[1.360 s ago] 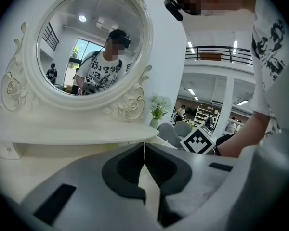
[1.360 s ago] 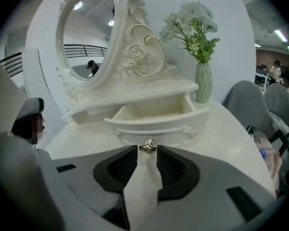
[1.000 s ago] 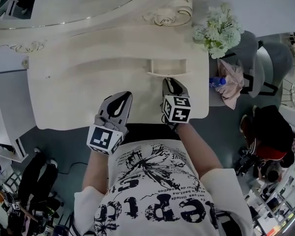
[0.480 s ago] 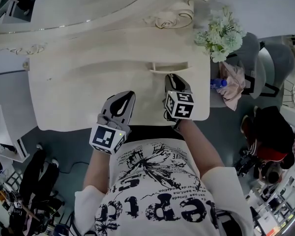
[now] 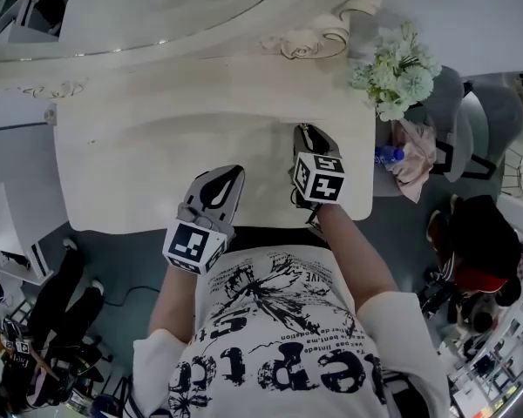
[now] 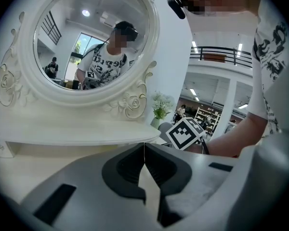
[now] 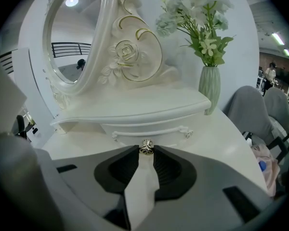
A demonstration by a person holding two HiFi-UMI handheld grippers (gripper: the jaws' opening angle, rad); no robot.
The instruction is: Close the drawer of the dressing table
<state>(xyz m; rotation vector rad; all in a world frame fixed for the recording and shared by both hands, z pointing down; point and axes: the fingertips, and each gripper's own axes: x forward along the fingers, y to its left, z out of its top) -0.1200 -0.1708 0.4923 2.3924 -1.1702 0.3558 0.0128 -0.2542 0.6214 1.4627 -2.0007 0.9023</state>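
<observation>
Drawer [image 7: 149, 128] in; right gripper [image 7: 146, 152] grips knob [image 7: 146, 147].

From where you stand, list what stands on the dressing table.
An oval mirror, a low shelf with a drawer, and a vase of white flowers. The drawer's inside is hidden.

The dressing table [image 5: 157, 159], across the middle of the head view, is finished in cream paint, smooth with a soft sheen. A shiny metal knob [image 7: 146, 147] is seen on its drawer [image 7: 149, 128]. The mirror [image 6: 89, 40] is glossy; the vase [image 7: 209, 88] at right is matt.
</observation>
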